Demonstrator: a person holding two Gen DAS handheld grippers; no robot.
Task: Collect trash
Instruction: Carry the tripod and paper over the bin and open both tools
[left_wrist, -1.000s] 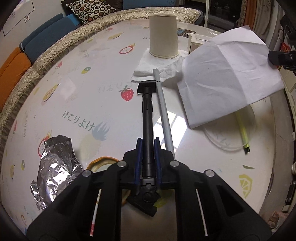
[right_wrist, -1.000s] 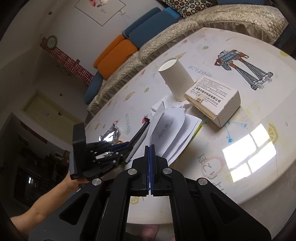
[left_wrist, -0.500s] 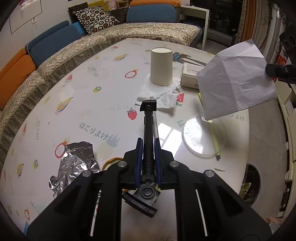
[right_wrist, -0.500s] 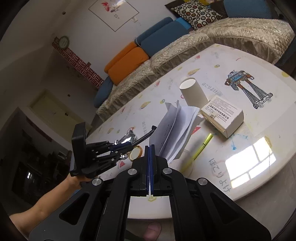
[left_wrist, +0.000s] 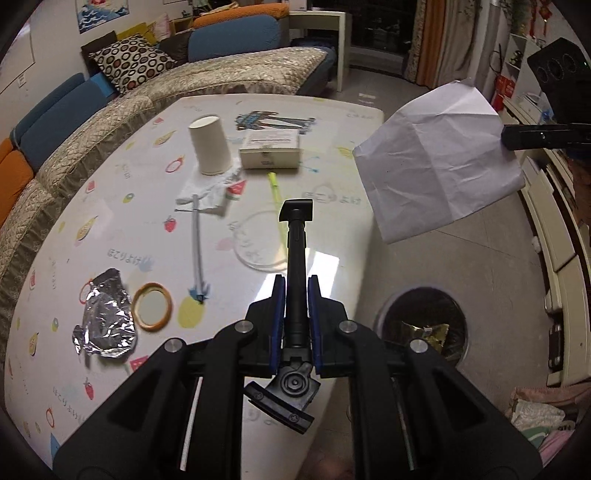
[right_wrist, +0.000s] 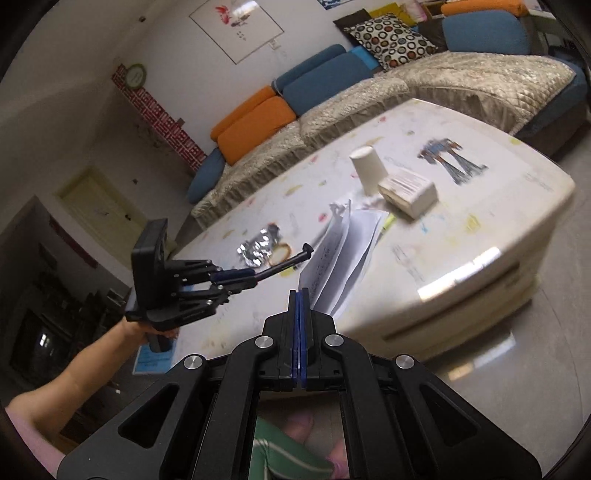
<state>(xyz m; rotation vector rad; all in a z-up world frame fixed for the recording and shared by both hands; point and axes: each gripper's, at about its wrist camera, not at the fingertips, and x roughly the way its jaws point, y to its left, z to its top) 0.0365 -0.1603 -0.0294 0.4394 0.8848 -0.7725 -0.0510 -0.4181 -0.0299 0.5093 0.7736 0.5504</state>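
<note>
My left gripper (left_wrist: 295, 291) is shut on a black rod with T-shaped ends (left_wrist: 297, 243), held in the air over the table's near edge. My right gripper (right_wrist: 298, 295) is shut on the edge of a creased white sheet of paper (right_wrist: 343, 254). In the left wrist view the paper (left_wrist: 439, 162) hangs over the floor to the right of the table, pinched by the right gripper (left_wrist: 509, 137). A round trash bin (left_wrist: 424, 325) with a dark liner and a yellowish wrapper inside stands on the floor below. The right wrist view shows the left gripper (right_wrist: 236, 278) with the rod (right_wrist: 284, 263).
On the fruit-print table (left_wrist: 110, 229) lie crumpled foil (left_wrist: 105, 317), a tape ring (left_wrist: 151, 312), a grey stick (left_wrist: 197, 243), a tissue (left_wrist: 207, 192) under an upturned paper cup (left_wrist: 210, 144), a white box (left_wrist: 269, 147), a yellow pen (left_wrist: 275, 188) and a clear lid (left_wrist: 258, 240). A sofa borders the far side.
Both grippers have risen and pulled back from the table toward its right end. The paper has left the tabletop and now hangs over the floor; the bin has come into view.
</note>
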